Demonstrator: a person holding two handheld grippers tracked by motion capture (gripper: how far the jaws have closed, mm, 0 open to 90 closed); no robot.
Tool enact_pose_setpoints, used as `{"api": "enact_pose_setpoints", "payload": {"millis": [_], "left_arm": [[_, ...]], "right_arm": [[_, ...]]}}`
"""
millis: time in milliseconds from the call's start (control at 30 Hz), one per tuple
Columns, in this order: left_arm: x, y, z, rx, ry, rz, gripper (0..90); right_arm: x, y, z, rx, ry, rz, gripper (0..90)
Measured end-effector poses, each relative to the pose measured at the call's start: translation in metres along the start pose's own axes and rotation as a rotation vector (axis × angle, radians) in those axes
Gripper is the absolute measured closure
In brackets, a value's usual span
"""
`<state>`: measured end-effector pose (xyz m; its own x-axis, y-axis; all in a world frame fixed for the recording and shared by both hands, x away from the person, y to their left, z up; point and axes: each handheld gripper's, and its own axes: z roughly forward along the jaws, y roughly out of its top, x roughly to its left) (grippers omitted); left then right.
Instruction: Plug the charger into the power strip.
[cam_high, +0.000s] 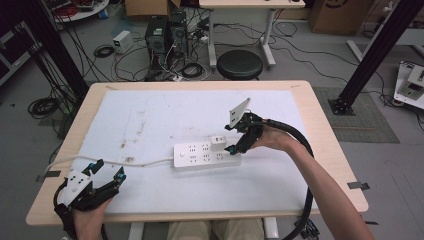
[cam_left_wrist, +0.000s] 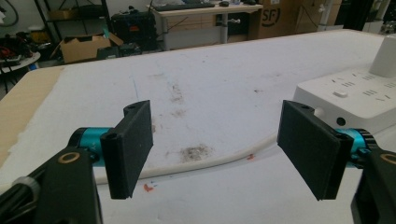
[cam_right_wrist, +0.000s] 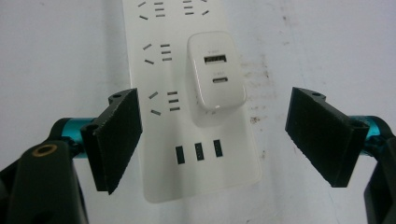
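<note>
the right claw (cam_high: 235, 142) is hovering over the end of the white power strip (cam_high: 206, 156), its jaws standing wide apart and gripping nothing. in the right gripper view the white charger (cam_right_wrist: 215, 77) is sitting plugged into the strip, upright in a socket near the usb end, and it is lying between the two black pads but apart from both. the claw is pointing down at it, which reads as lining up for a pinch across the charger's sides, probably to pull it out.

the strip is lying flat near the middle of the white sheet (cam_high: 150, 115) covering the counter (cam_high: 320, 150), its cord (cam_high: 125, 162) trailing off to the left edge. that cord is passing just in front of the left claw (cam_high: 107, 172), which is resting low at the near left corner, jaws open and empty, aimed toward the strip's cord end (cam_left_wrist: 345, 98). it seems to be waiting there, well placed for steadying the strip if the charger is coming out stiffly and lifting the strip with it.
</note>
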<state>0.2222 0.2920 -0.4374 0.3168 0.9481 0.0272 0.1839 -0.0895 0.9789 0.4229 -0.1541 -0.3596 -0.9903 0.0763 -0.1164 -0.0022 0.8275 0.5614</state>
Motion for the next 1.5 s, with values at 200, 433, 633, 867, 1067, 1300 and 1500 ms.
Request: {"api": "enact_pose_setpoints", "payload": {"millis": [200, 433, 633, 867, 1067, 1300, 1500], "left_arm": [[-0.001, 0.001, 0.004, -0.003, -0.009, -0.002, 26.8], [-0.003, 0.003, 0.011, -0.002, -0.026, 0.004, 26.8], [-0.004, 0.005, 0.016, -0.001, -0.038, 0.009, 26.8], [-0.005, 0.007, 0.020, -0.001, -0.044, 0.012, 26.8], [-0.005, 0.009, 0.022, 0.000, -0.047, 0.013, 26.8], [-0.001, 0.010, 0.020, -0.001, -0.031, 0.010, 26.8], [0.003, 0.009, 0.022, 0.005, -0.022, 0.007, 26.8]], "right_arm": [[0.008, -0.011, -0.011, -0.050, -0.063, 0.044, 19.1], [0.027, -0.039, -0.033, -0.184, -0.160, 0.176, 19.1], [0.044, -0.066, -0.050, -0.335, -0.239, 0.329, 19.1], [0.069, -0.085, -0.059, -0.405, -0.357, 0.375, 19.1], [0.099, -0.093, -0.055, -0.426, -0.468, 0.374, 19.1], [0.114, -0.107, -0.053, -0.502, -0.548, 0.473, 19.9], [0.134, -0.116, -0.050, -0.509, -0.718, 0.600, 19.8]]}}
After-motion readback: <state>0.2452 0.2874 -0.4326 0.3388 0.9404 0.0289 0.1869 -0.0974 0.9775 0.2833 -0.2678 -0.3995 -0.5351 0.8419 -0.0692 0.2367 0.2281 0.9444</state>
